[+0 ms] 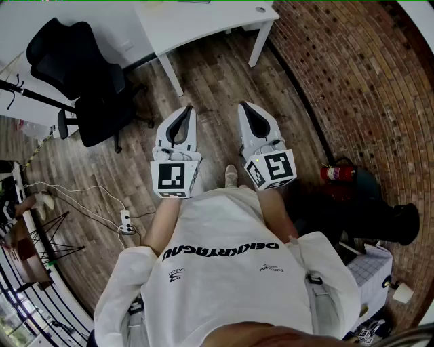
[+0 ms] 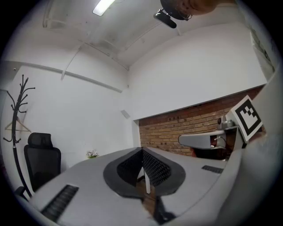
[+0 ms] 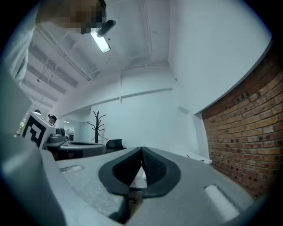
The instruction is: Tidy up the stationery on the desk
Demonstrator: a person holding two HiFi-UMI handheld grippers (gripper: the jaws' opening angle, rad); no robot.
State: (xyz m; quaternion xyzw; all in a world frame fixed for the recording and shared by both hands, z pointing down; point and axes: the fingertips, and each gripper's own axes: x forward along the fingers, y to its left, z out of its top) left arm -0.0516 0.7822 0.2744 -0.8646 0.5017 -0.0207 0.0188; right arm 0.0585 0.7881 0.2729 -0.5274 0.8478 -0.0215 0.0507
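- Left gripper (image 1: 188, 110): jaws closed together, empty, over the wooden floor (image 1: 217, 74).
- Right gripper (image 1: 243, 107): also closed, empty, just beside it.
- White table (image 1: 203, 24): far ahead, apart from both; things on it too small to tell.

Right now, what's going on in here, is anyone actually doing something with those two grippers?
A person stands on the wooden floor, holding the left gripper and the right gripper level and side by side. Both have their jaws together with nothing between them. The white desk lies ahead, apart from the grippers, with a black office chair to its left and a brick wall on the right. No stationery is being handled yet.
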